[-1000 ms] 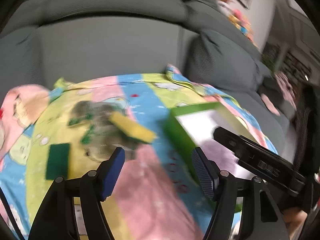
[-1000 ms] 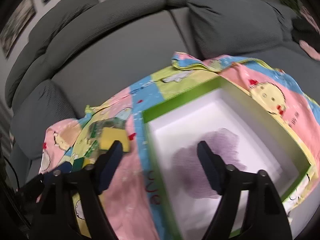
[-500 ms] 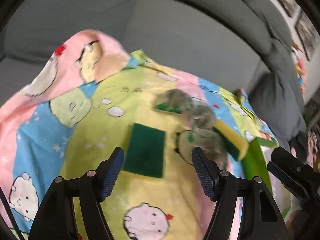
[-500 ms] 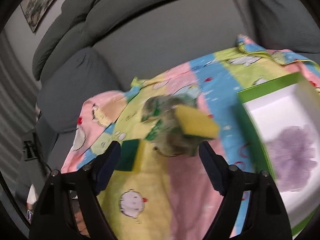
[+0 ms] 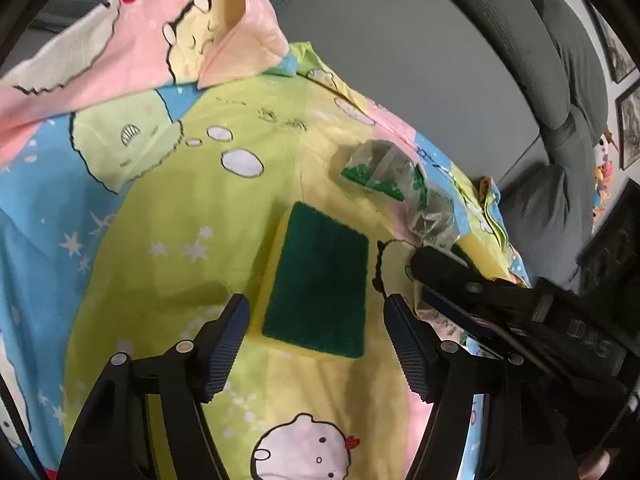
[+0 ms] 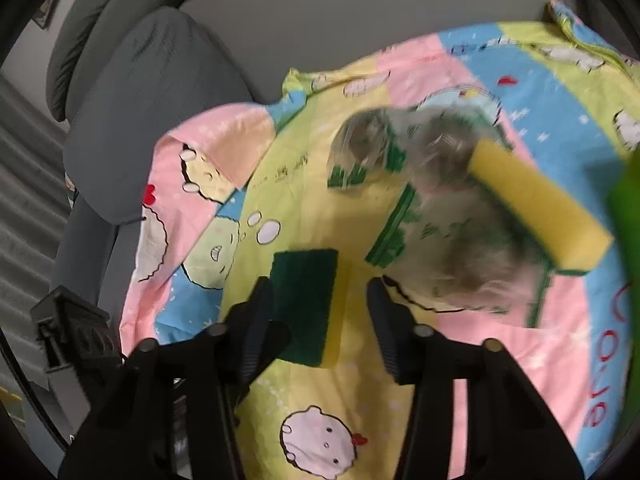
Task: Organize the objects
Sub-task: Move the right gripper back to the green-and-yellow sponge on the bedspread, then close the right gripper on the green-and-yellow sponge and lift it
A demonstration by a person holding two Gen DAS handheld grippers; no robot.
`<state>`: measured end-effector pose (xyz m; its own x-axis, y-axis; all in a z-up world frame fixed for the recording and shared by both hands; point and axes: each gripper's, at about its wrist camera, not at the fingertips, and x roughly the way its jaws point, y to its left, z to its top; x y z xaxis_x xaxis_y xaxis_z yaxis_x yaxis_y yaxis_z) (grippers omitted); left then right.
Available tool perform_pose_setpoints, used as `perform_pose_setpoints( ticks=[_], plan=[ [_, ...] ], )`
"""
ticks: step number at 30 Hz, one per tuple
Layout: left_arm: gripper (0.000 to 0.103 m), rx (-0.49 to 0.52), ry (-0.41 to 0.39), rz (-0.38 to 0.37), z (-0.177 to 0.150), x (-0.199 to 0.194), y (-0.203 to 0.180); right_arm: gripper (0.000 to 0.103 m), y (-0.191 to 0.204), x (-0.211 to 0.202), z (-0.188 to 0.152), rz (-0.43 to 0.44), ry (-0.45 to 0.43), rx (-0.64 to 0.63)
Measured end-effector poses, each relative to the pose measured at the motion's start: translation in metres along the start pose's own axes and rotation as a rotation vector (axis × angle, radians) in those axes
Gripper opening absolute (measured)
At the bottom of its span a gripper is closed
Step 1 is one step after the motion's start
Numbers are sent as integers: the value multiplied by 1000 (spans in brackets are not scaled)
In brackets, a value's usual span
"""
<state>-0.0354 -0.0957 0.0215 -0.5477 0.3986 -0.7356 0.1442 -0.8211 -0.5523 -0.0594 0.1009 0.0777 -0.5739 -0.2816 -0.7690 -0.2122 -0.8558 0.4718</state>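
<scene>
A flat sponge (image 5: 320,280) with a dark green top and yellow base lies on the cartoon-print cloth (image 5: 168,208). My left gripper (image 5: 318,316) is open just short of it, and the sponge shows in the gap between its fingers. My right gripper (image 6: 322,304) points down at the same sponge (image 6: 308,296). Its jaws are closing, and its right finger stands clear of the sponge. In the left wrist view my right gripper's fingers (image 5: 460,280) reach in from the right. A second, yellow sponge (image 6: 540,216) rests on a crumpled clear wrapper (image 6: 440,208) with green print.
The cloth covers a grey sofa seat, with the backrest (image 5: 400,60) behind and a grey cushion (image 6: 152,112) to the left. A folded-up cloth corner (image 5: 224,20) stands at the far side. The green box's edge (image 6: 624,208) shows at the right.
Both views have swung left, away from the green box with the white inside, to the green-topped sponge. The left gripper came down closer to it. The right jaws have narrowed.
</scene>
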Motion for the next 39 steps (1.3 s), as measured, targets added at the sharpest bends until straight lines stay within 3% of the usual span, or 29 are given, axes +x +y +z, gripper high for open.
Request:
perform_pose_setpoints(
  ticks=[2,3,11,14,24,39],
  plan=[
    [69,-1,10,-17,-1,1,1,29,3,11,-1,-14,21,-13],
    [65,2,12,-10,-1,2,1,28,4,14,-2,-20,30,-21],
    [45,5,10,28,-5,7,9,30,-2,40,-7,66,114,56],
    [45,16,13,18,-6,8,10,30,-2,47,-10,32,126,53],
    [45,71,0,44,-8,5,-1,35,-8,54,-12,86,158,80],
    [45,190,-137,6,-13,-35,-41,35,8,-5,-12,132,-8,3]
  ],
)
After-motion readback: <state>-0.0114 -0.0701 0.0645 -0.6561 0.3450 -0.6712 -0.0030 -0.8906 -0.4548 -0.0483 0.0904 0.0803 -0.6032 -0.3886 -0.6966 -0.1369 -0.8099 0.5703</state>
